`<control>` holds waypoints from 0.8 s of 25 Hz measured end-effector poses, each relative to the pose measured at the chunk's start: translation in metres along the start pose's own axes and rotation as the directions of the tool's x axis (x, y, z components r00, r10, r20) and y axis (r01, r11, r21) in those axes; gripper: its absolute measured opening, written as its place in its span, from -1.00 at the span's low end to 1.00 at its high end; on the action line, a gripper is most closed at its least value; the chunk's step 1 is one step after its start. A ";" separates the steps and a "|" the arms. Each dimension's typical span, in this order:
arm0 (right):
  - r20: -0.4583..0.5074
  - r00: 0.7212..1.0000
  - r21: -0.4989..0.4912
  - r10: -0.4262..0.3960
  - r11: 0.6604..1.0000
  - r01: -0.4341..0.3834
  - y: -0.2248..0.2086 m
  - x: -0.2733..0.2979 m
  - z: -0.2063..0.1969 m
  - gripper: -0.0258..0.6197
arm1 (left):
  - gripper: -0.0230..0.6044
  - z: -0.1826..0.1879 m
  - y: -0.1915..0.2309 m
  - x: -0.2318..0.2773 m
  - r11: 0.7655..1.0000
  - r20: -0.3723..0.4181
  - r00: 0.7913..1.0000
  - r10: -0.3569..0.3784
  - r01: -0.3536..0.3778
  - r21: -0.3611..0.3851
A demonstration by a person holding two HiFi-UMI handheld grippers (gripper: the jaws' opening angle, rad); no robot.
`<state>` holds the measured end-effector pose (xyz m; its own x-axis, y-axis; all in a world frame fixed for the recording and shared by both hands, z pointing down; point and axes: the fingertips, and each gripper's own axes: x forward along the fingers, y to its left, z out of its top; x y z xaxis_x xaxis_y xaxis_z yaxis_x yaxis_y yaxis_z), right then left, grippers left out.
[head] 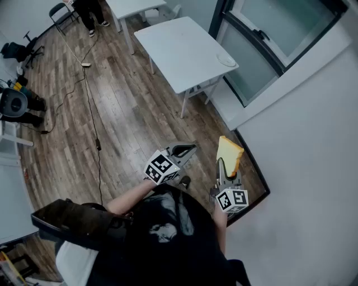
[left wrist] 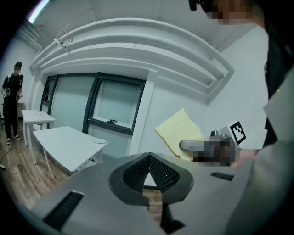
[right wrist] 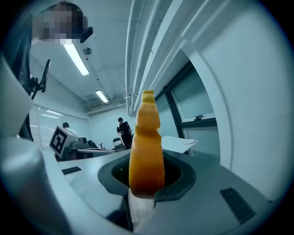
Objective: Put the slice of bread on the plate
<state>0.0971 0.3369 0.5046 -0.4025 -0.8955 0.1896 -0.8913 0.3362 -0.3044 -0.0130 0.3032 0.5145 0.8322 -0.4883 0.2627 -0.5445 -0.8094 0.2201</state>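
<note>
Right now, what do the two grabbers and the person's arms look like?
Both the left gripper and right gripper are grey, with dark, finely ribbed jaw pads. Each carries a white cube printed with black square markers. The person wears a black short-sleeved top.

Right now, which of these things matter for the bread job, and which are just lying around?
For the job: slice of bread, right gripper gripping it, plate on the white table.
Lying about: floor cable, chair, shut left gripper.
</note>
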 end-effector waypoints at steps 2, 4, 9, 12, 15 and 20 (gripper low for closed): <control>-0.002 1.000 0.001 0.000 1.000 0.000 -0.002 0.000 0.000 -0.61 | -0.91 0.000 0.001 0.001 1.000 -0.001 1.000 0.003 -0.003 -0.006; -0.001 1.000 0.004 0.004 1.000 -0.004 -0.003 0.000 0.002 -0.61 | -0.91 0.000 0.002 0.002 1.000 -0.001 1.000 0.005 -0.005 -0.011; -0.004 1.000 -0.001 0.012 1.000 -0.012 -0.009 0.001 0.003 -0.61 | -0.91 0.000 0.002 0.010 1.000 -0.007 1.000 0.001 -0.001 -0.014; 0.002 1.000 0.031 0.004 1.000 -0.004 -0.019 -0.001 0.003 -0.61 | -0.91 0.000 -0.001 0.019 1.000 -0.011 1.000 -0.003 0.003 -0.021; 0.025 0.999 0.122 0.027 0.992 -0.030 -0.031 -0.005 0.002 -0.61 | -0.91 -0.001 -0.007 0.031 1.000 -0.017 1.000 -0.008 0.007 -0.025; 0.021 0.997 0.162 0.070 0.984 -0.073 -0.047 -0.012 0.001 -0.61 | -0.91 -0.005 -0.020 0.056 0.999 -0.033 0.999 -0.027 0.026 -0.047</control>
<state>0.1434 0.3315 0.5159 -0.4596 -0.8756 0.1484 -0.8139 0.3484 -0.4649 0.0439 0.2931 0.5292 0.8427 -0.4550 0.2878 -0.5273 -0.8055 0.2706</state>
